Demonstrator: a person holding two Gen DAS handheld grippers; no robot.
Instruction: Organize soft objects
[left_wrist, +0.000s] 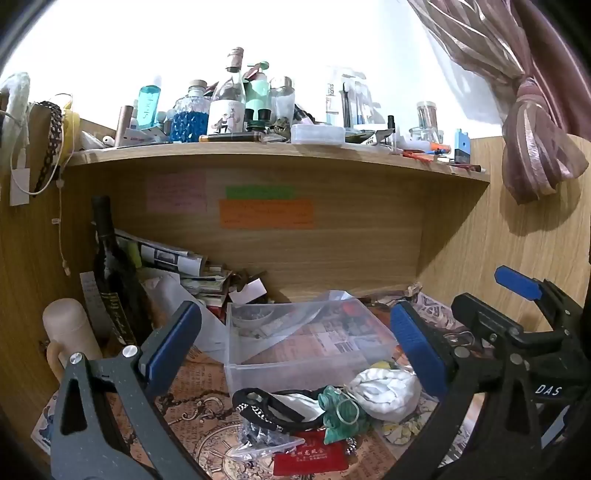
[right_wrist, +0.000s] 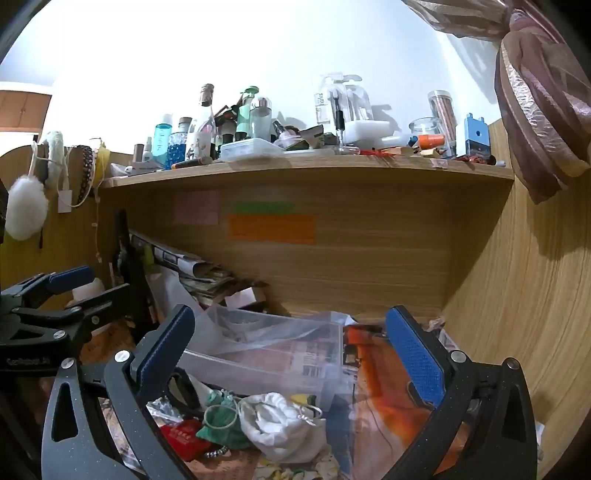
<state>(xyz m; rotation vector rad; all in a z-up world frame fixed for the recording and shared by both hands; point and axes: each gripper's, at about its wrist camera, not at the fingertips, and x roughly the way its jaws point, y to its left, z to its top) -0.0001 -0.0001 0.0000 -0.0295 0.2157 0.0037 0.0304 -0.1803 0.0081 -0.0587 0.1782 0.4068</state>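
Both hand-held grippers, left (left_wrist: 295, 347) and right (right_wrist: 291, 354), are spread wide, holding and touching nothing. The soft things lie on the counter (left_wrist: 207, 417) just ahead and below the fingers, in front of a clear bin (left_wrist: 295, 354): a white pouch (left_wrist: 388, 393), a green scrunchie (left_wrist: 341, 410) and a black-and-white band (left_wrist: 280, 404), with a red card (left_wrist: 310, 458) nearest. Only the left view shows a dark bottle (left_wrist: 110, 266) and a cream flask (left_wrist: 68, 328) left of its fingers, while only the right view shows a white pompom (right_wrist: 24, 206) hanging far left and an orange sheet (right_wrist: 388, 387) under its right finger.
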